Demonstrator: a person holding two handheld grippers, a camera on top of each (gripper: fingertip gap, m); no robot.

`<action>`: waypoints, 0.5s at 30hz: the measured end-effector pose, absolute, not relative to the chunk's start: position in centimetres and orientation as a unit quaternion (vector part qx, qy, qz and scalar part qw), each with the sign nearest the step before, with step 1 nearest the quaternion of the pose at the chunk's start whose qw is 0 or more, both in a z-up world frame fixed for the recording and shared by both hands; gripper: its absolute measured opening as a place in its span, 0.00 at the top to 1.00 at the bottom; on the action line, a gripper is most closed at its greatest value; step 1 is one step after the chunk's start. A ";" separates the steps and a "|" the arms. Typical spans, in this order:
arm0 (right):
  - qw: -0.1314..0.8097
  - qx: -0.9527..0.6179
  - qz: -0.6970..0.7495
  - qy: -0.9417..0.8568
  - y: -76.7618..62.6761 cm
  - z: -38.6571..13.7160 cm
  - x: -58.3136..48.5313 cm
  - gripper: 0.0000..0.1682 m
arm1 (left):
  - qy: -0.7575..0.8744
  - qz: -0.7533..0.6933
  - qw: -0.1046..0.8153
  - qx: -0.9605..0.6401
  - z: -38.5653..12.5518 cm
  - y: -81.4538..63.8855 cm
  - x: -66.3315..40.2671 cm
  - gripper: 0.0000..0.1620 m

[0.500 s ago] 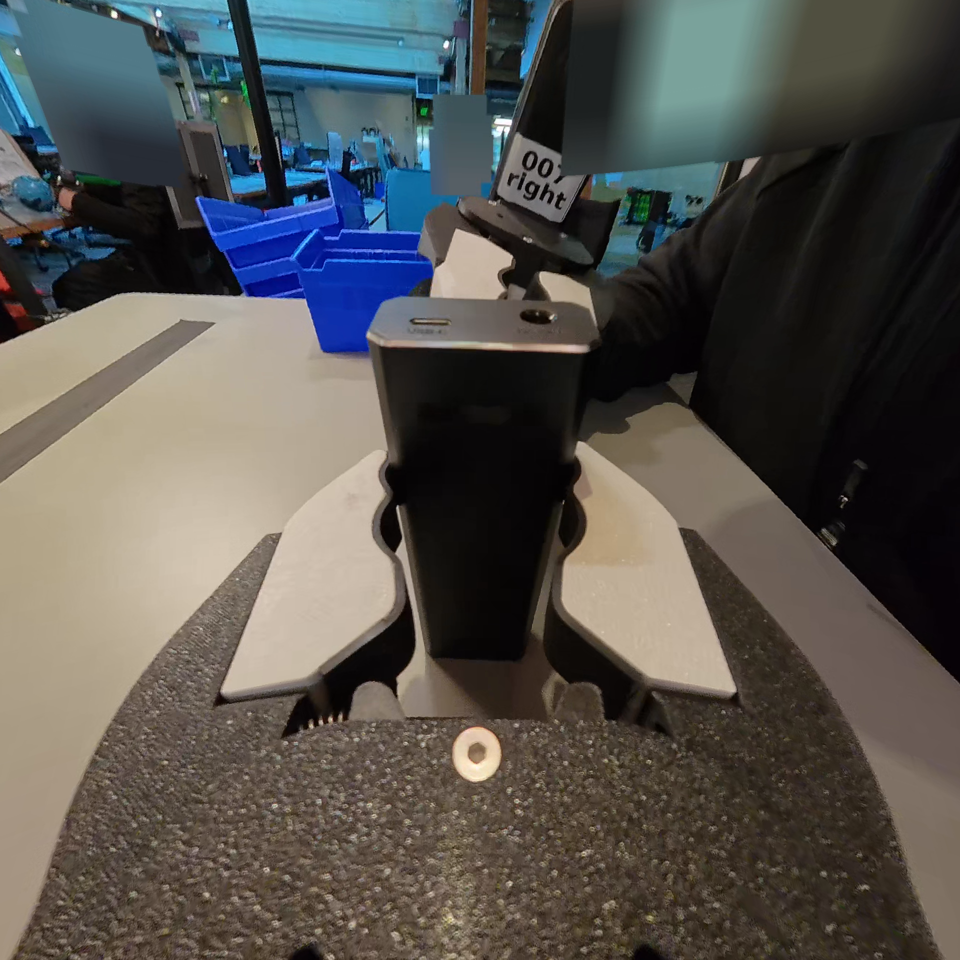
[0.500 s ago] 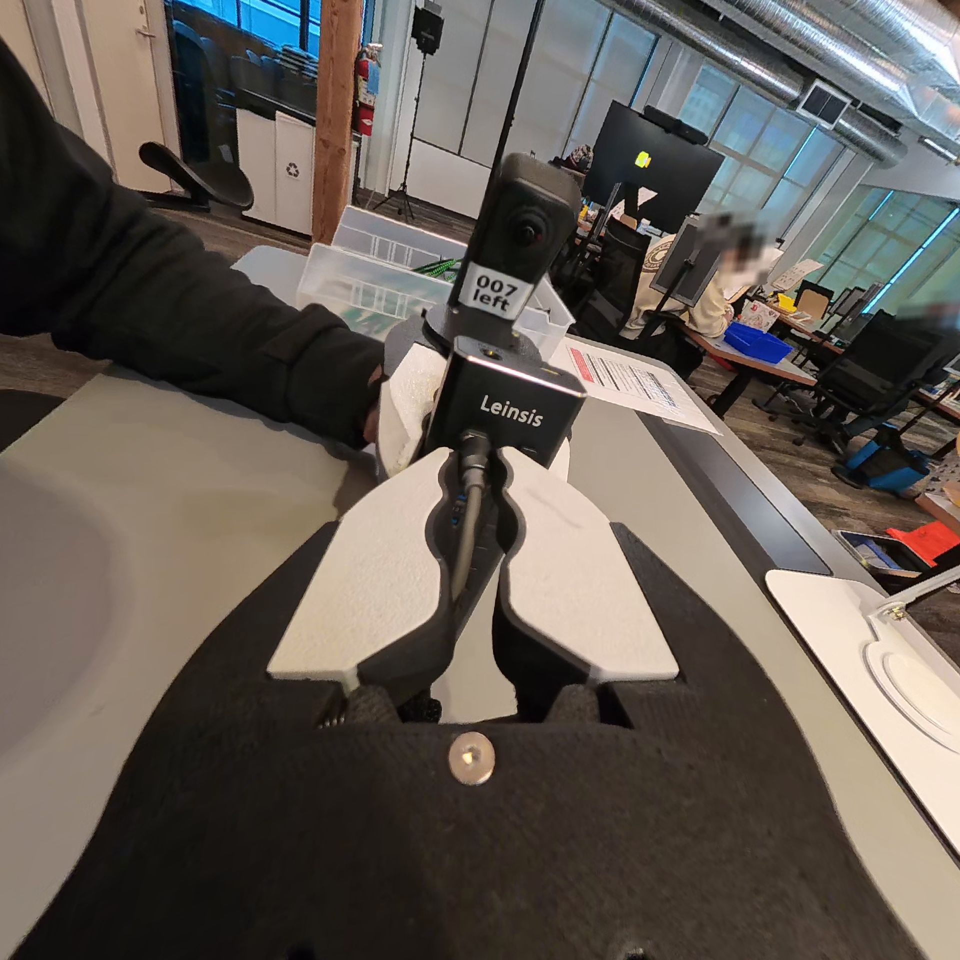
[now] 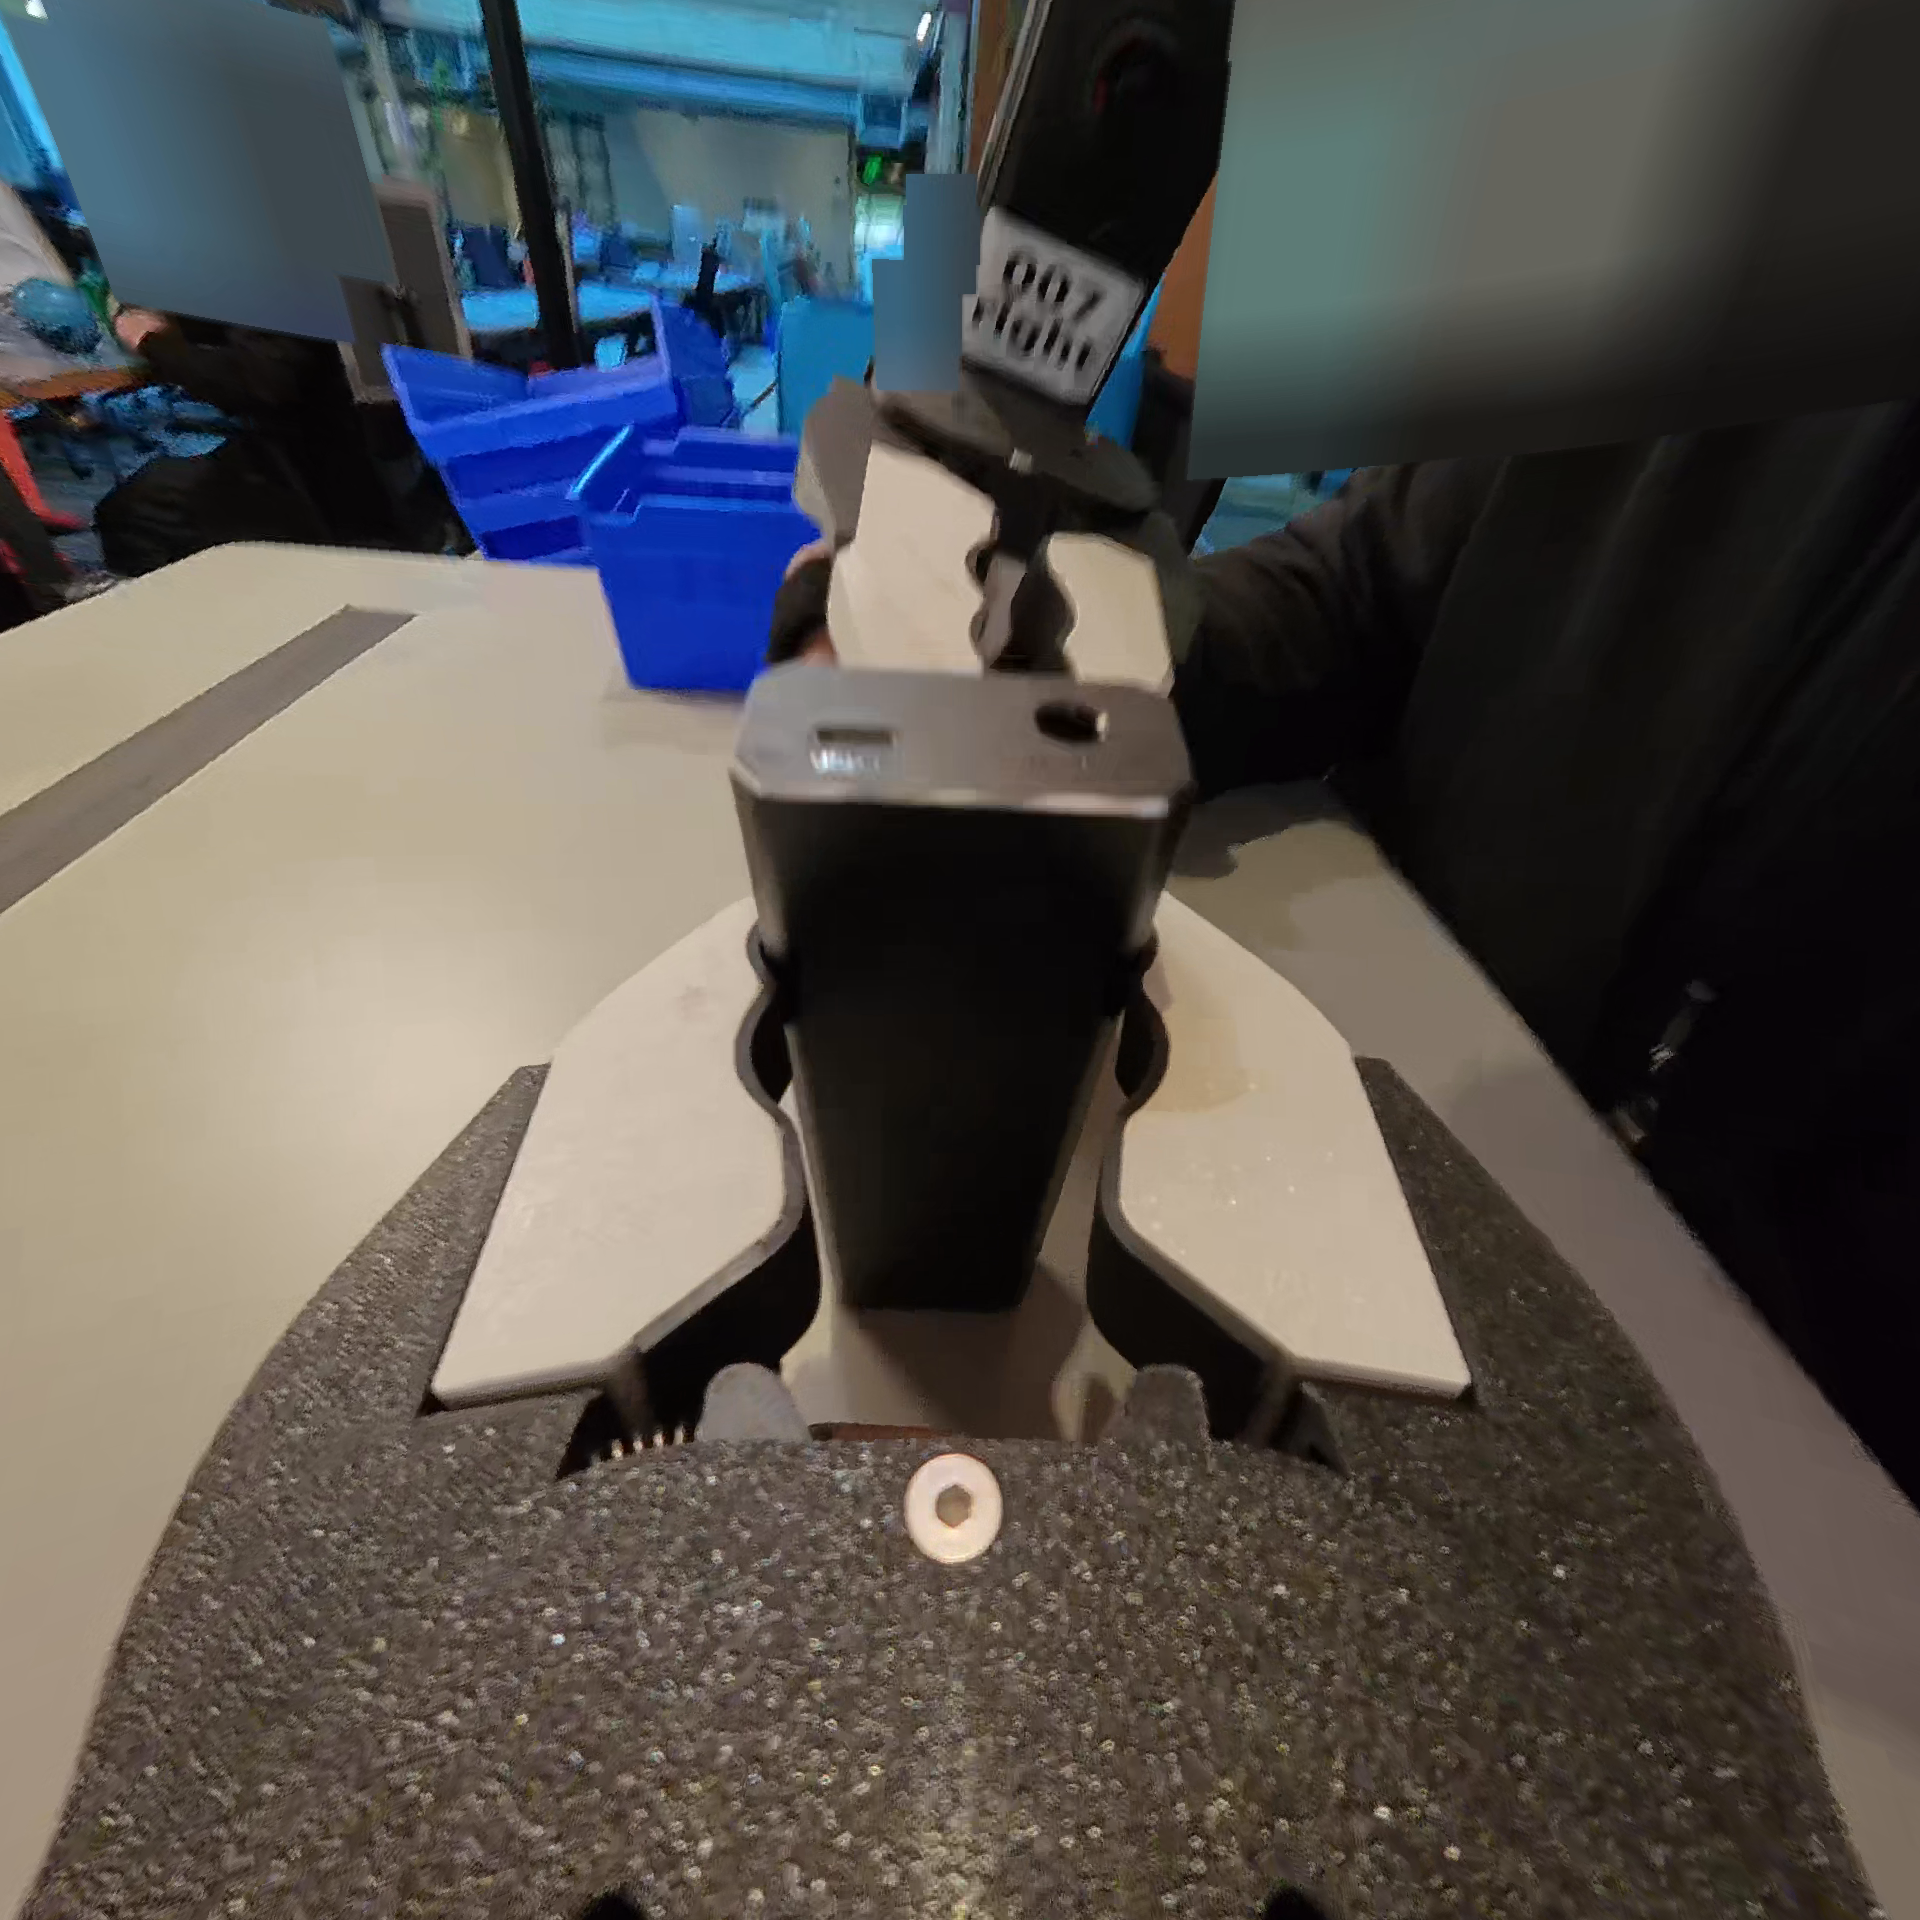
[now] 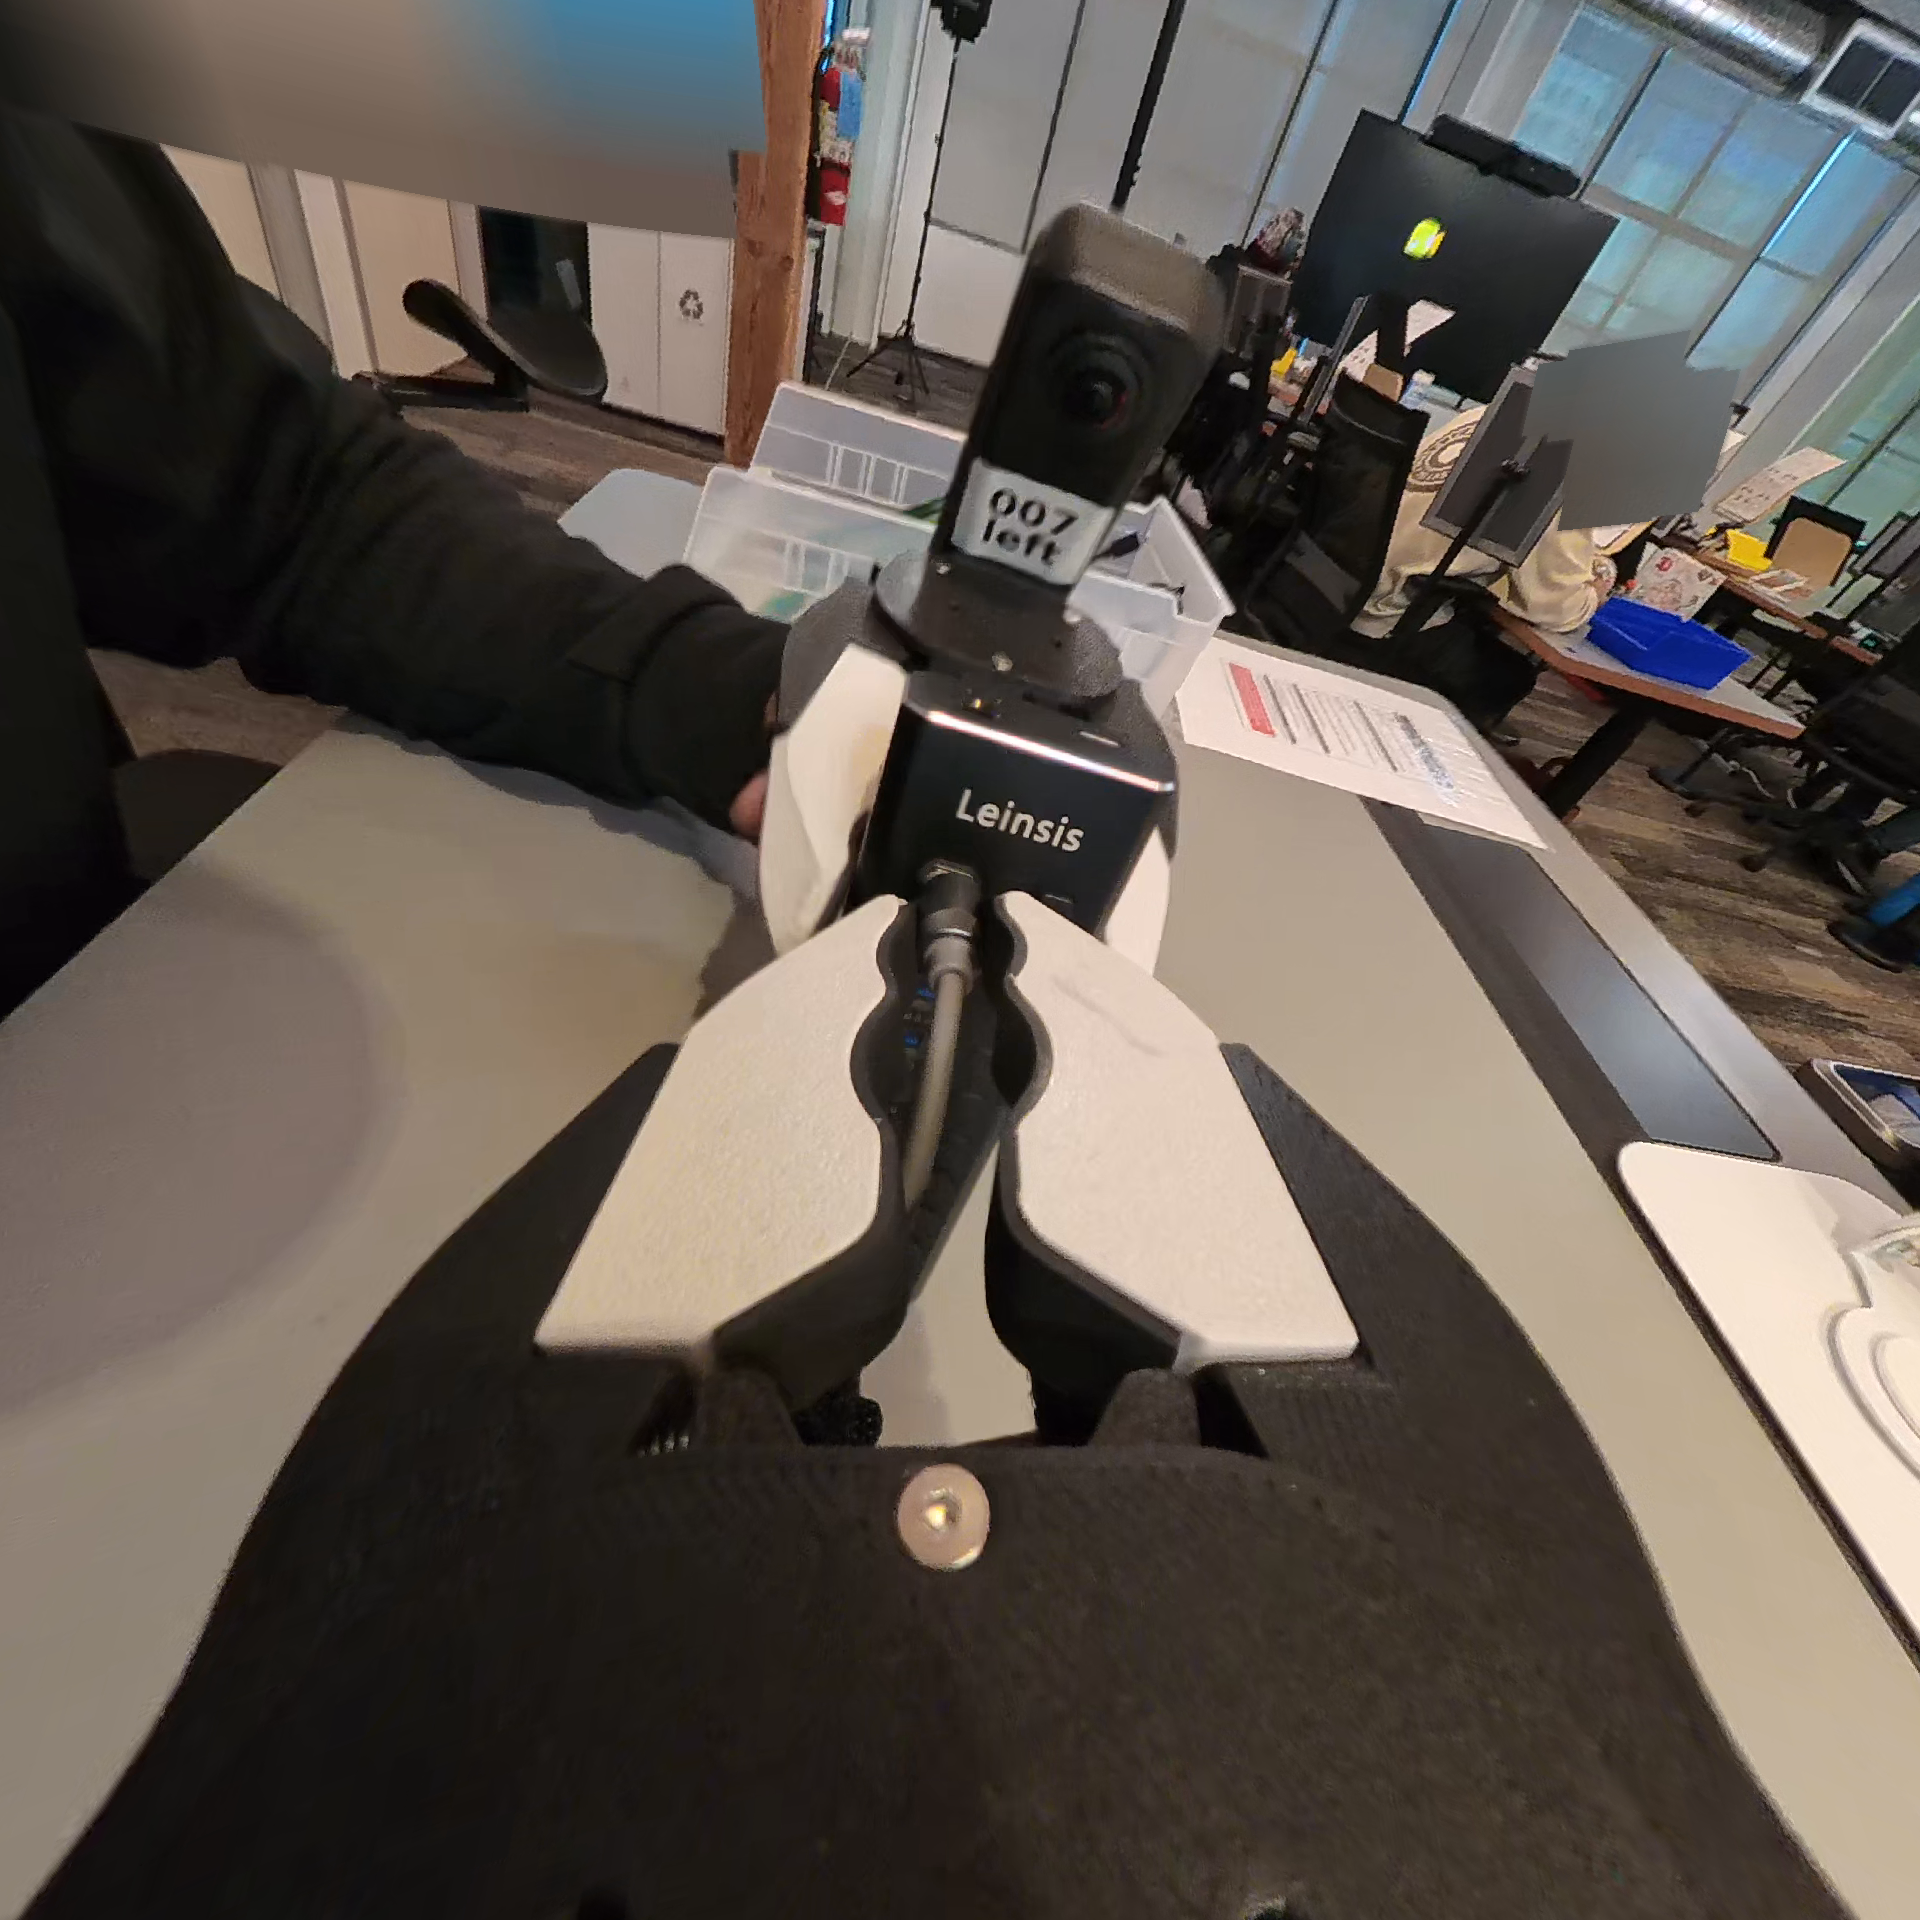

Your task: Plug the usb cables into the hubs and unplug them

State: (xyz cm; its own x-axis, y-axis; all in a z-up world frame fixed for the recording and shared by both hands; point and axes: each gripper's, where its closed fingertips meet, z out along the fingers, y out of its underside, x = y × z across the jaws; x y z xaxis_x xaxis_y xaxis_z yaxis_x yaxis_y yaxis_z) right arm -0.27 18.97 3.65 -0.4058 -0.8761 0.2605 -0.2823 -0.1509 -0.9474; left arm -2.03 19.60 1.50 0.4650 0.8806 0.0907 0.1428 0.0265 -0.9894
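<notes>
My left gripper (image 3: 951, 935) is shut on a black USB hub (image 3: 951, 1060) and holds it above the grey table (image 3: 343, 935), with the hub's end face and its two ports pointing away. My right gripper (image 4: 951, 914) is shut on a grey USB cable (image 4: 935, 1049). The cable's metal plug (image 4: 948, 883) sits at a port on the hub's lettered side (image 4: 1023, 821). The right gripper also shows behind the hub in the left wrist view (image 3: 997, 603). The left gripper's white fingers (image 4: 821, 810) flank the hub in the right wrist view.
Blue bins (image 3: 696, 582) stand at the table's far edge. A clear plastic bin (image 4: 790, 509) and a printed sheet (image 4: 1351, 727) lie beyond the hub. A white pad (image 4: 1766, 1299) lies at the right. A person's black sleeve (image 4: 416, 582) reaches in from the left. Both grippers' tips are close together, under 4 cm apart.
The right gripper now shows higher and tilted behind the hub in the left wrist view. More of the plug's metal shows at the hub's port. Both grips hold.
</notes>
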 end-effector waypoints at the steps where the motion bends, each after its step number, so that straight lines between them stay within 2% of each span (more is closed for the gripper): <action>1: 0.255 -0.486 -0.585 0.597 19.1 3.6 -0.1 0.94 | -0.396 0.311 0.613 -0.609 2.4 20.0 -1.8 0.60; 15: 0.252 -0.488 -0.593 0.589 19.4 3.8 0.4 0.94 | -0.392 0.338 0.600 -0.610 3.8 20.0 -1.8 0.62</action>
State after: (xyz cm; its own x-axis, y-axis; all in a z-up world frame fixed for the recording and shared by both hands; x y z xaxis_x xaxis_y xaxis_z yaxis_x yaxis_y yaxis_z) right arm 0.37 19.43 3.84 -0.3974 -0.8734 0.2814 -0.2766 -0.1783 -0.9443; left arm -1.76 19.97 3.81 0.4637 0.8841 0.0574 0.0728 0.0265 -0.9970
